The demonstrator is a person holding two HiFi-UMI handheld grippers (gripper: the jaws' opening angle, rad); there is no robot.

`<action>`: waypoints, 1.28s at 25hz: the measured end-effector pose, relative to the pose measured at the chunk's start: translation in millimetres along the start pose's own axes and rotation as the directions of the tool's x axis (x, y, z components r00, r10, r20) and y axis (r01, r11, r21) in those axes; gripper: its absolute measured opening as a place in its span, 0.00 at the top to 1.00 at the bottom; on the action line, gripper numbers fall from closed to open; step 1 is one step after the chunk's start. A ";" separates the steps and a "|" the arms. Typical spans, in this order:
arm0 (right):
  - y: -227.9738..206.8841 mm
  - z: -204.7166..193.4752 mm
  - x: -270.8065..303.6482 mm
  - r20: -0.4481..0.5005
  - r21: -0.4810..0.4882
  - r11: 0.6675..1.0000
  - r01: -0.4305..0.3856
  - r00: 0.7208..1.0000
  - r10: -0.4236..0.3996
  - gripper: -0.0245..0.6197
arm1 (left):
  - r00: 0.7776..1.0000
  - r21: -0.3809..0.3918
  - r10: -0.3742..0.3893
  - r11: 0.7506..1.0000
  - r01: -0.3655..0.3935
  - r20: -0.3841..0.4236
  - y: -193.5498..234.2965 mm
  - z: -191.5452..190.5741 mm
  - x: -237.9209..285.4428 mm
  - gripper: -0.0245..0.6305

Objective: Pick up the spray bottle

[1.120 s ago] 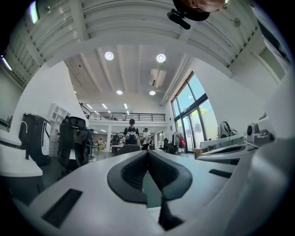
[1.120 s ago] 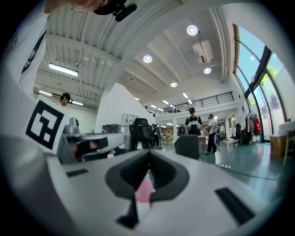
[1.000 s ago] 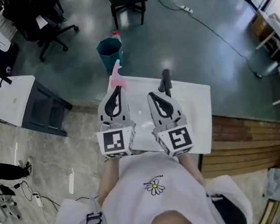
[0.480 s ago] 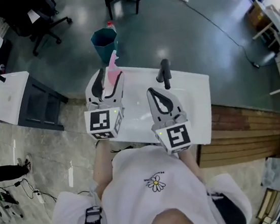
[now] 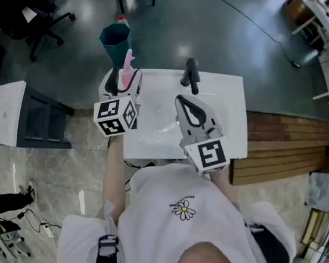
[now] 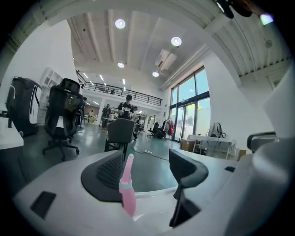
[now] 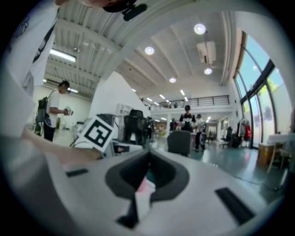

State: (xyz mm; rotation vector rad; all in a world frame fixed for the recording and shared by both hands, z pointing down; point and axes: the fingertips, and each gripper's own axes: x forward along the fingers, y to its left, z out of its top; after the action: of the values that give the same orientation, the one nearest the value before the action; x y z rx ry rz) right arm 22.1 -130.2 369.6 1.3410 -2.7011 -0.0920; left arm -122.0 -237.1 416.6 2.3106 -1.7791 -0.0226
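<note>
Now, fig. legend. Pink spray bottle (image 5: 127, 66) stands upright at the far-left corner of the white table (image 5: 221, 108), nozzle end up. In the left gripper view the bottle (image 6: 127, 186) rises between the two dark jaws, nearer the ribbed left-hand pad; whether it touches that pad can't be told.

L gripper (image 5: 123, 82): jaws wide apart, one each side of the bottle, not closed on it. Same gripper seen along its jaws (image 6: 147, 170): clear gap betw. the bottle and the right-hand jaw. Marker cube (image 5: 114, 116) sits at the near end, over the table's left edge.

R gripper (image 5: 185, 99): over the table's middle, well apart from the bottle, jaws brought together at the tips, leaving a closed loop behind them, nothing gripped. Right gripper view (image 7: 147, 154) confirms tips meeting; a pink-and-white patch shows through the loop, identity unclear. The L gripper's cube (image 7: 97, 131) appears at left of that view.

Other items: black upright object (image 5: 191, 76) near the table's far edge, just ahead of the R gripper. Teal bin (image 5: 115, 39) on the floor beyond the bottle. Second white table (image 5: 3, 113) at far left. Wooden planks (image 5: 281, 148) to the right.
</note>
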 end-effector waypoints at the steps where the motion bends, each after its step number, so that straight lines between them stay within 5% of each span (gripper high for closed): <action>1: 0.4 -0.9 0.5 -0.006 -0.003 1.000 0.002 1.000 -0.002 0.92 | 1.000 0.002 0.005 1.000 -0.005 -0.013 3.2 -4.4 4.7 0.48; 21: -11.7 -22.4 1.3 -0.090 -0.026 0.997 0.070 0.993 -0.072 0.92 | 0.962 0.004 0.022 1.000 -0.022 -0.273 39.1 -95.7 66.0 0.48; 32: -21.7 -28.0 0.5 -0.112 -0.035 0.994 0.100 0.988 -0.103 0.92 | 0.950 0.031 0.061 0.998 -0.055 -0.307 46.1 -113.6 76.1 0.49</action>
State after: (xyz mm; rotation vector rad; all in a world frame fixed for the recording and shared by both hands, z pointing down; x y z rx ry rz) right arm 42.7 -143.7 395.0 1.4299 -2.5289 -0.0625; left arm -128.9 -301.9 545.4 2.1334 -1.6918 0.3497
